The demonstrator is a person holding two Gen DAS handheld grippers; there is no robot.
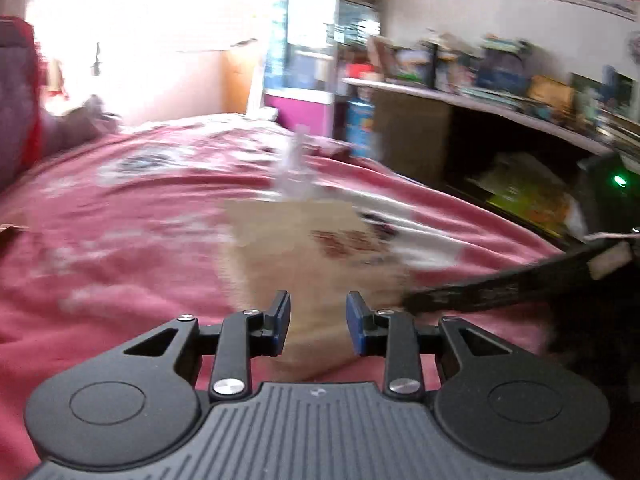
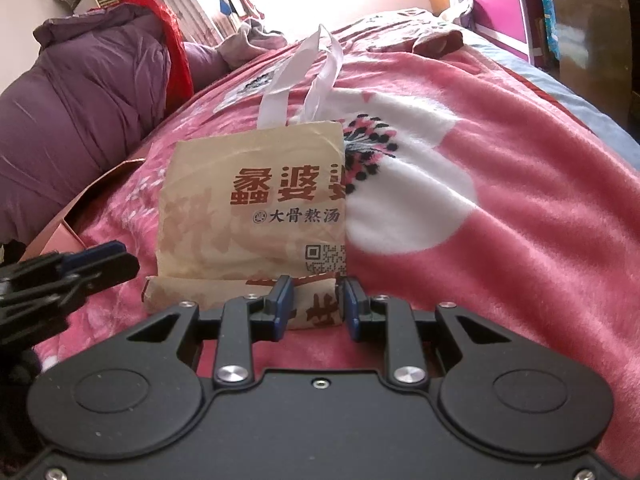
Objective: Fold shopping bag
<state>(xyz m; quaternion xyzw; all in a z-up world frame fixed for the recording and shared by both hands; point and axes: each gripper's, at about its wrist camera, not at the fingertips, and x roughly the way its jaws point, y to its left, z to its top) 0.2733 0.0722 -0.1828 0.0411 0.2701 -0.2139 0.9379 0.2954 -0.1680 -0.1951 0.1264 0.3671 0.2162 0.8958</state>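
Note:
A tan shopping bag [image 2: 248, 208] with red print lies flat on the pink floral blanket [image 2: 500, 200], folded narrow. Its white handles [image 2: 304, 76] point away from me and its near edge is turned up into a strip [image 2: 224, 300]. My right gripper [image 2: 318, 306] is open just over that strip, which shows between its fingers. My left gripper [image 2: 80, 268] hovers at the bag's left side. The left wrist view is blurred: the bag [image 1: 304, 264] lies ahead, my left gripper [image 1: 320, 320] is open at its near edge, and the right gripper [image 1: 520, 280] is a dark smear.
A purple duvet [image 2: 88, 112] is heaped along the bed's left side, with a pink box [image 2: 72, 220] beside it. To the right of the bed stand a cluttered shelf [image 1: 500, 92] and a magenta cabinet [image 2: 496, 16]. A grey sheet [image 2: 580, 108] marks the bed's right edge.

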